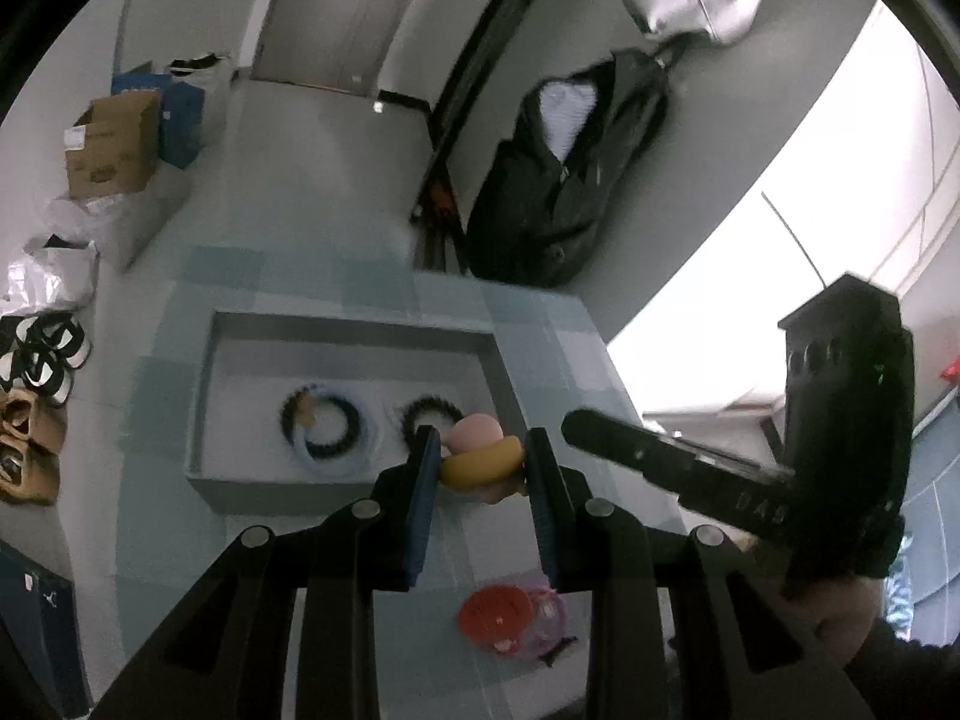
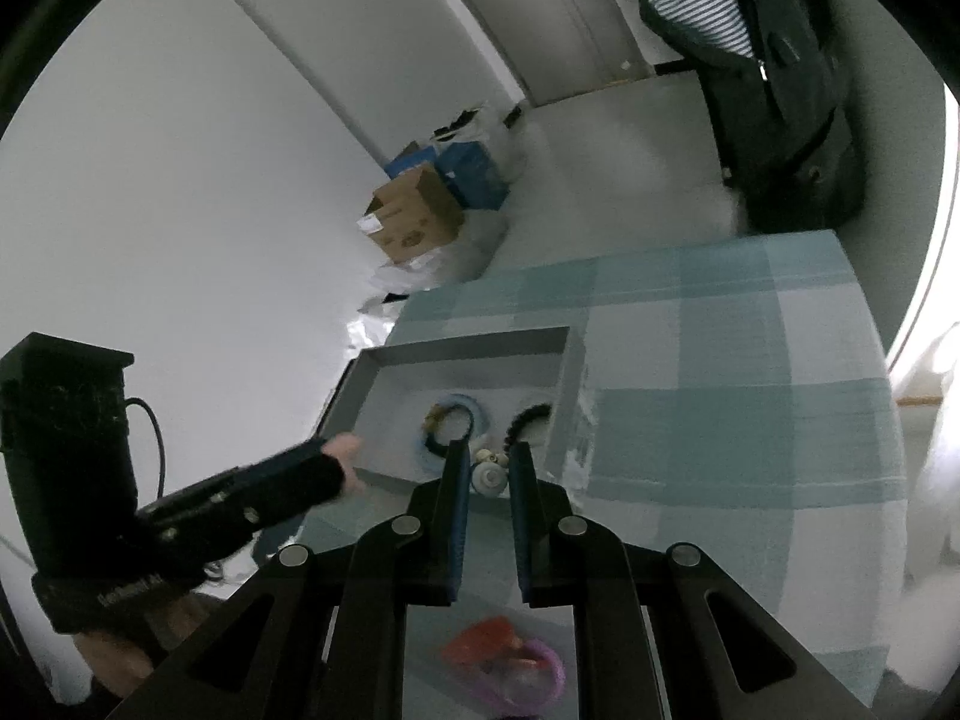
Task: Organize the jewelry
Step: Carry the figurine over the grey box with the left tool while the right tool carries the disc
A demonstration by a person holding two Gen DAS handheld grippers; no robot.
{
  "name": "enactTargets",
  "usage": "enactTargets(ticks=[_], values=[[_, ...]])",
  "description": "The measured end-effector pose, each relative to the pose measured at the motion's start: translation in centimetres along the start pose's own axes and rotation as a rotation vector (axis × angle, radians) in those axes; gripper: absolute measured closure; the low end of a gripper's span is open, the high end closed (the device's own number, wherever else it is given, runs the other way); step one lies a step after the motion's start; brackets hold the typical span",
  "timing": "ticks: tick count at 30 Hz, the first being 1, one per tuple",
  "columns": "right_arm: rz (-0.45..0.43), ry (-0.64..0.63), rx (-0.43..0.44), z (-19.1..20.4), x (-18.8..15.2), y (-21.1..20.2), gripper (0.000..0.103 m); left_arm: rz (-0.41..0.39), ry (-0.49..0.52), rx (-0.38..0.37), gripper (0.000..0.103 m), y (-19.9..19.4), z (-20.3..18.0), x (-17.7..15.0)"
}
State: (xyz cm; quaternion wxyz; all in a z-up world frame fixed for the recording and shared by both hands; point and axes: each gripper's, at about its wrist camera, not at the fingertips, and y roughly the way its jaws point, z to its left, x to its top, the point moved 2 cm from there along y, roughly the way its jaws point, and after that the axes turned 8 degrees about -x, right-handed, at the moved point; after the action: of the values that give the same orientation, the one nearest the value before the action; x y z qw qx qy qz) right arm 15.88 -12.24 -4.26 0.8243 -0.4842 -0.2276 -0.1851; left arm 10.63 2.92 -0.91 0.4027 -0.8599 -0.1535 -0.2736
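Note:
My left gripper [image 1: 480, 456] is shut on a chunky bracelet of pink and yellow beads [image 1: 480, 462], held above the near right corner of a grey tray [image 1: 252, 330]. In the tray lie a black and pale blue bracelet [image 1: 327, 429] and a black beaded bracelet [image 1: 429, 411]. My right gripper [image 2: 487, 468] is shut on a white beaded piece [image 2: 489, 474] just above the tray's near edge [image 2: 372, 474]. The right gripper also shows in the left wrist view [image 1: 600, 426], to the right of the left one. The left gripper's tip with the pink bead [image 2: 345, 450] reaches over the tray's left corner.
The tray sits on a table with a blue checked cloth [image 2: 750, 420]. A red and pink lidded object [image 1: 510, 618] lies on the cloth near me. Cardboard boxes [image 1: 114, 144], bags and shoes [image 1: 36, 372] stand on the floor at left. A dark coat [image 1: 570, 180] hangs behind the table.

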Motion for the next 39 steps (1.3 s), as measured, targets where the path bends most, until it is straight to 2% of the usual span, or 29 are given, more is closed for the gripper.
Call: enactTargets(ticks=[9,21,35,39], values=[[-0.003,0.011,0.041,1.0,1.1,1.3,0.091,-0.023,-0.089,0.0,0.08,0.7,2.2,1.3],[0.02,0.025,0.101,1.7,2.9,3.7,0.091,0.012,-0.137,0.001,0.08,2.5,3.8,2.3],[0.066,0.076,0.105,0.5,3.4,5.2,0.091,0.037,-0.215,0.019,0.08,4.0,5.7,2.4],[0.071,0.076,0.105,0.5,3.4,5.2,0.091,0.042,-0.207,0.023,0.08,4.2,5.5,2.5]])
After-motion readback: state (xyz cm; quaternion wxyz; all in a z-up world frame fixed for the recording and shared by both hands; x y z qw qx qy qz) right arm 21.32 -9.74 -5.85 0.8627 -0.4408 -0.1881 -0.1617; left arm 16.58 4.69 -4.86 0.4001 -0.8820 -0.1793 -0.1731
